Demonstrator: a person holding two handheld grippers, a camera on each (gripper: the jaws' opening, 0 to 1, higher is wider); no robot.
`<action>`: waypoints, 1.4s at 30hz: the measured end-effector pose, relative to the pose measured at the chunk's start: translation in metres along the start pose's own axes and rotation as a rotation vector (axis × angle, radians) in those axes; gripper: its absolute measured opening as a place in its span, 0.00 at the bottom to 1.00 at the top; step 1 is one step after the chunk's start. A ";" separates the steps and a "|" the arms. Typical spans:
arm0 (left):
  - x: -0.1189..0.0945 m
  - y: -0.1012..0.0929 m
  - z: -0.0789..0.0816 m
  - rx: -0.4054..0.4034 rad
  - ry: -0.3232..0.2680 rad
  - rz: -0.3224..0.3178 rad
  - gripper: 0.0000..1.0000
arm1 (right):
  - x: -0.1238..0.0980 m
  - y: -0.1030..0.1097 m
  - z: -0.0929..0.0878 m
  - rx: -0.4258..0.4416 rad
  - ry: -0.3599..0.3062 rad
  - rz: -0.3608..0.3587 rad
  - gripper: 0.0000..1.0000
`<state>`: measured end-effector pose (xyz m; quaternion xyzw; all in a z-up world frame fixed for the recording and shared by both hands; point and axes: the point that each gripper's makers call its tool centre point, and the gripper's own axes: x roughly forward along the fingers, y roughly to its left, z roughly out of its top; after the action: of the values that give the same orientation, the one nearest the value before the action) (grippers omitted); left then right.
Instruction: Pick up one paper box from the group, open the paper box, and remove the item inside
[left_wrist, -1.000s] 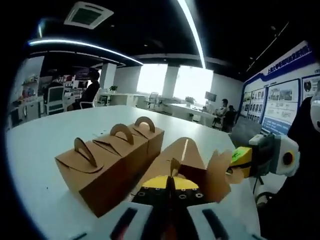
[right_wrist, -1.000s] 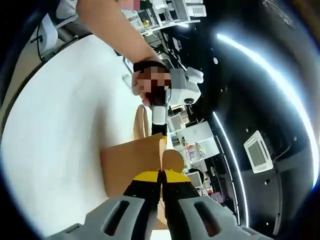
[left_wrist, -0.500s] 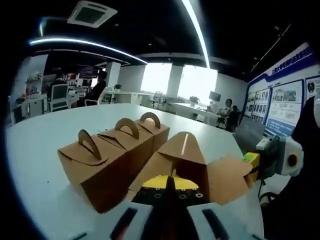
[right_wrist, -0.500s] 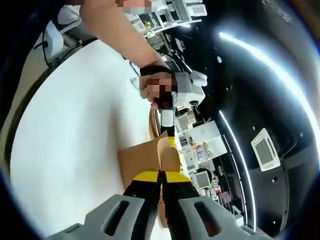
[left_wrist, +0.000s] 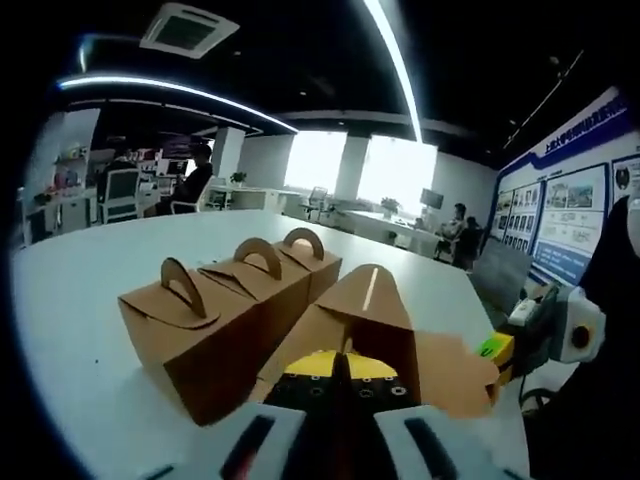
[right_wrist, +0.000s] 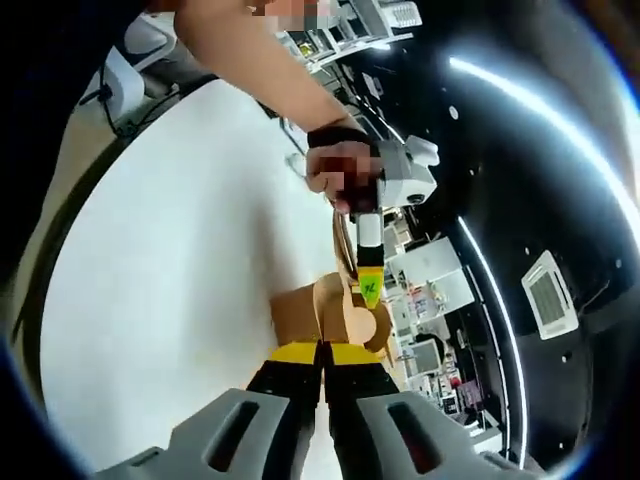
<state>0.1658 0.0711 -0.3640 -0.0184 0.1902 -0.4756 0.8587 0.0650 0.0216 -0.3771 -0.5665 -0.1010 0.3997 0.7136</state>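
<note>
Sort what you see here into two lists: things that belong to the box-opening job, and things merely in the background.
Job:
- brown paper box with open flaps, held between both grippers
- three closed brown paper boxes with curved handles
- left gripper
- right gripper
- white table

Background:
- office chairs and desks
- blue wall posters
- ceiling light strip

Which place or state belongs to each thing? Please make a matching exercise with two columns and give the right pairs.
Things:
1. opened paper box
2. three closed paper boxes
3. right gripper
4. table

Places or states:
A. white, with the boxes standing on it
B. in a row, handles up
C. pinches a pulled-out side flap
D. held at its near edge by the left gripper

Pairs: 1-D, 2-B, 3-C, 4-A
</note>
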 end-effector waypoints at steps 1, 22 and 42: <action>0.000 0.000 0.000 -0.001 0.000 0.000 0.04 | 0.000 0.002 -0.001 0.001 0.001 0.006 0.03; 0.000 0.000 0.001 -0.038 -0.006 -0.010 0.04 | 0.009 0.022 -0.011 0.003 0.029 0.093 0.03; 0.001 0.000 0.001 -0.034 -0.003 -0.009 0.04 | 0.017 0.027 -0.016 0.002 0.048 0.125 0.03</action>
<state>0.1666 0.0707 -0.3636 -0.0344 0.1968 -0.4761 0.8564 0.0729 0.0225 -0.4118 -0.5803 -0.0481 0.4300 0.6899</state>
